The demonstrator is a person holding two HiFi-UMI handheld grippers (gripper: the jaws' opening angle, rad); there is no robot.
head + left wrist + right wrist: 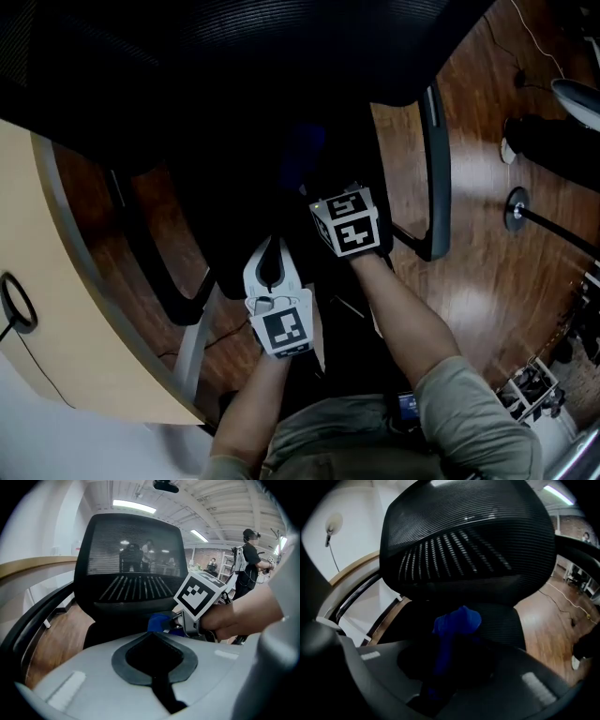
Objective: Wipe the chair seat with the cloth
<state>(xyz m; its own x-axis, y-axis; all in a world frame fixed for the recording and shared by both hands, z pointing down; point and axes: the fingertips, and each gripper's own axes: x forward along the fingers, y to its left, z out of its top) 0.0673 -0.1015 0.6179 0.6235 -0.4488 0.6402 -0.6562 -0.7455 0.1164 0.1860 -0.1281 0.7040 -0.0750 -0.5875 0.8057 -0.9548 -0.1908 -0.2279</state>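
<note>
The black mesh chair fills the views, with its seat (pixel 248 187) (pixel 504 620) below me and its backrest (pixel 131 569) (pixel 464 536) ahead. A blue cloth (pixel 455 623) (pixel 159 620) (pixel 305 150) sticks out of my right gripper (pixel 452 644) (pixel 323 192), which is shut on it just above the seat's middle. The left gripper (pixel 272 242) (pixel 152 634) hangs behind it and to its left. Its white jaws are shut with nothing between them. In the left gripper view the right gripper's marker cube (pixel 199 595) and the hand holding it fill the right side.
A beige desk (pixel 56 309) curves along the left of the chair. Black armrests (pixel 434 169) (pixel 33 620) flank the seat. Wooden floor (pixel 487 262) lies to the right with a round stand base (pixel 516 208) and cables. A person (pixel 251 559) stands in the background.
</note>
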